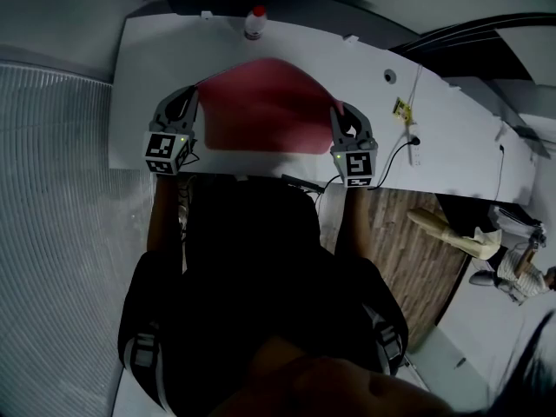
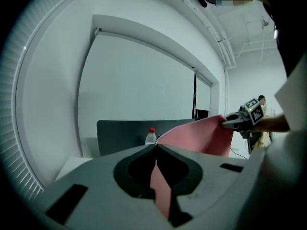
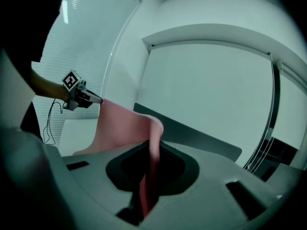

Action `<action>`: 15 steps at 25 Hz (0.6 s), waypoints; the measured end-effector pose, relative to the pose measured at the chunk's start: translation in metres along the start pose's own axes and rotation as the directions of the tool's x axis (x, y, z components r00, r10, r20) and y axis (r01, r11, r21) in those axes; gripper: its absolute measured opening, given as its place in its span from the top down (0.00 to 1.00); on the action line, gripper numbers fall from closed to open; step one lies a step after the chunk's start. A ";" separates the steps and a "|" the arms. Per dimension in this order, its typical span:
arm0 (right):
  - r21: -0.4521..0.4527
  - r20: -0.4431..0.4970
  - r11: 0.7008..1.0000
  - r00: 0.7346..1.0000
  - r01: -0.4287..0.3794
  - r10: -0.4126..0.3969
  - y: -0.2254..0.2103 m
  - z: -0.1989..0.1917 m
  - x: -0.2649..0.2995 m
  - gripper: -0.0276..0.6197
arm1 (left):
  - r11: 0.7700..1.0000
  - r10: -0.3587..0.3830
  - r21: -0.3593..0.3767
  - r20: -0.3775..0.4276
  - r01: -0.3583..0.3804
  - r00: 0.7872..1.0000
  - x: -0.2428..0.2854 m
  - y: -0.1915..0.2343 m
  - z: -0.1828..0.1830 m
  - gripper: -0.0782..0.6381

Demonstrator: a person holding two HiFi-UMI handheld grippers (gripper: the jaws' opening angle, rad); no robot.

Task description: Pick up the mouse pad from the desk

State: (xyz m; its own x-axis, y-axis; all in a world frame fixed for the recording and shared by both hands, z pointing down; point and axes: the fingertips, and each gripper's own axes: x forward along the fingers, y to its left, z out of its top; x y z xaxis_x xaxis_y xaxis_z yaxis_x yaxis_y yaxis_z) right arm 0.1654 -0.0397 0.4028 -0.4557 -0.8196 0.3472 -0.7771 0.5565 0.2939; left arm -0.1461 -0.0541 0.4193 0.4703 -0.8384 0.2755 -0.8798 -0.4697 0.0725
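Note:
A pink mouse pad (image 1: 261,102) hangs lifted over the white desk (image 1: 452,137), stretched and sagging between my two grippers. My left gripper (image 1: 193,95) is shut on the pad's left edge, and my right gripper (image 1: 340,111) is shut on its right edge. In the left gripper view the pad (image 2: 204,135) runs from my left gripper's (image 2: 156,148) closed jaws across to the right gripper (image 2: 236,121). In the right gripper view the pad (image 3: 117,128) is pinched in my right gripper (image 3: 151,146) and reaches to the left gripper (image 3: 91,99).
A clear bottle with a red cap (image 1: 254,23) stands at the desk's far edge, in front of a dark partition (image 2: 120,131). A cable and a small white fitting (image 1: 412,137) lie at the desk's right. Wooden flooring (image 1: 417,250) lies to the right of the desk.

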 end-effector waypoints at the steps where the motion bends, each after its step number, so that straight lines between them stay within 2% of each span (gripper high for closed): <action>1: -0.004 0.004 1.000 1.000 0.003 -0.003 -0.001 0.002 -0.001 0.91 | 1.000 -0.003 -0.001 0.008 0.003 1.000 0.000 0.000 0.002 0.87; 15: -0.004 0.067 0.999 0.997 0.041 -0.040 -0.014 0.037 -0.013 0.91 | 1.000 -0.009 -0.007 0.107 0.010 0.994 -0.012 0.004 0.047 0.88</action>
State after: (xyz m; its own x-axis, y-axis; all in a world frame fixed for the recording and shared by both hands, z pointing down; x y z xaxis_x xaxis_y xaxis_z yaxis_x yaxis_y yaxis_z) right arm 0.1664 -0.0420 0.3609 -0.4522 -0.8487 0.2744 -0.7932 0.5233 0.3114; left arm -0.1515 -0.0588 0.3714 0.4831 -0.8587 0.1711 -0.8755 -0.4763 0.0816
